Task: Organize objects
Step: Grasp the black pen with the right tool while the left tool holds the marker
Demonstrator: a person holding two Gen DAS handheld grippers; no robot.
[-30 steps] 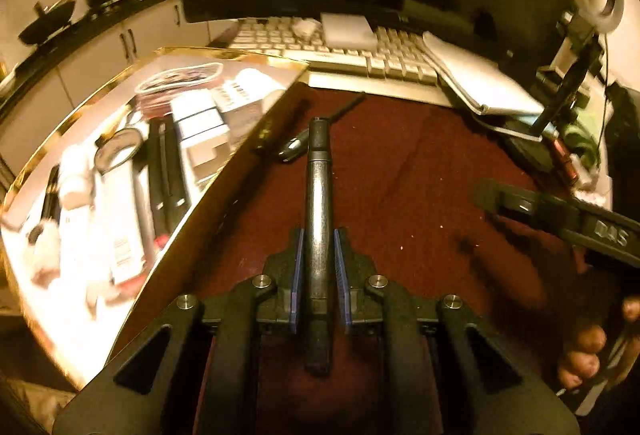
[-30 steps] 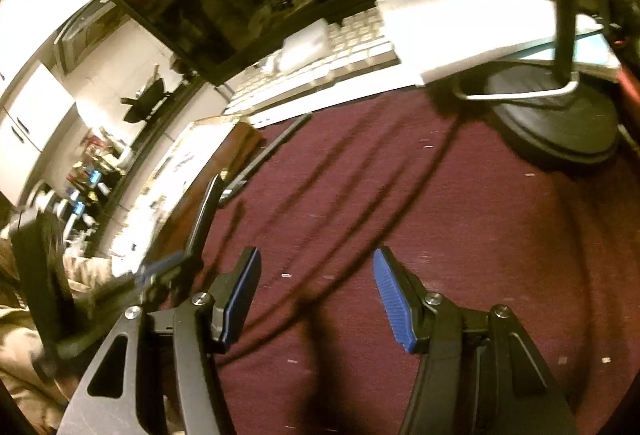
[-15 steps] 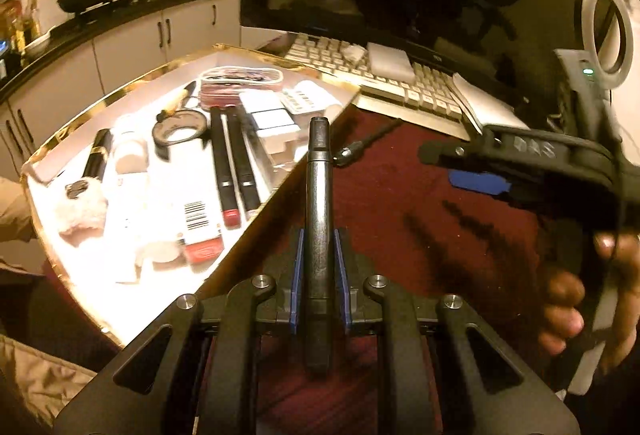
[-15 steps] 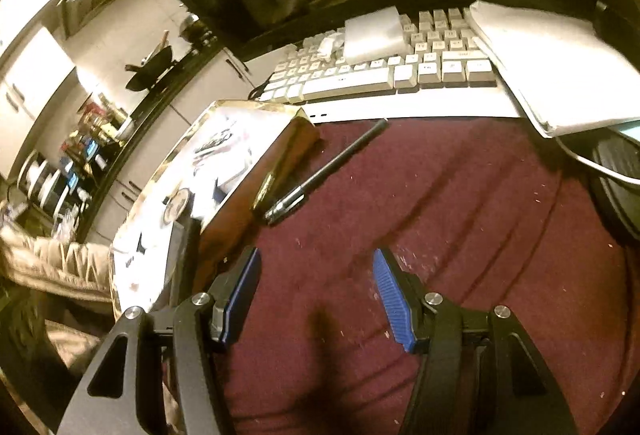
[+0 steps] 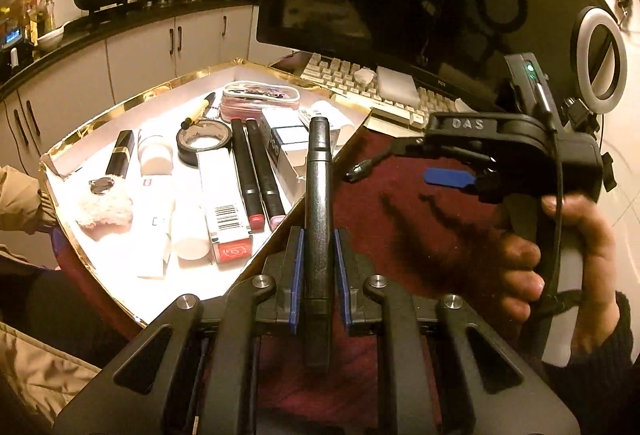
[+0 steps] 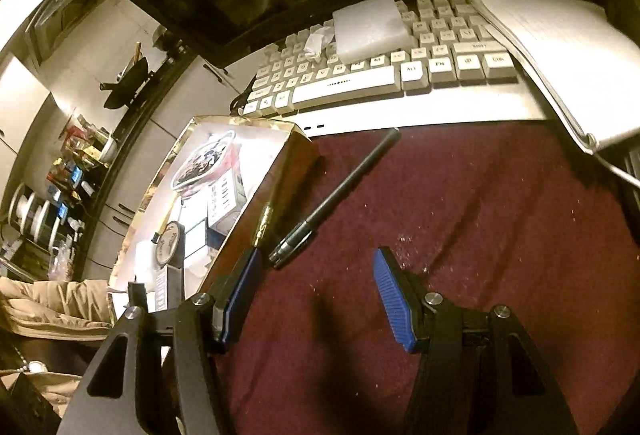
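While your left tongs (image 5: 316, 271) clamp one dark marker (image 5: 318, 203) lengthwise, your right tongs (image 6: 316, 299) gape empty over the desk (image 6: 480, 235); one black pen (image 6: 332, 203) lies just ahead-left of them, slanting away rightward beside the gold tray (image 6: 280, 171), nearer your right hand (image 5: 560, 255).

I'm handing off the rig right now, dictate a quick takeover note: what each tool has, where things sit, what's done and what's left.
Left tool: shut on a dark marker, above the mat near the gold-rimmed tray.
Right tool: open, nothing between its pads, near the black pen lying on the maroon mat beside the tray.
Done: tape roll, two markers, boxes and lipstick are in the tray.
Left: probably place the held marker, then the pen.
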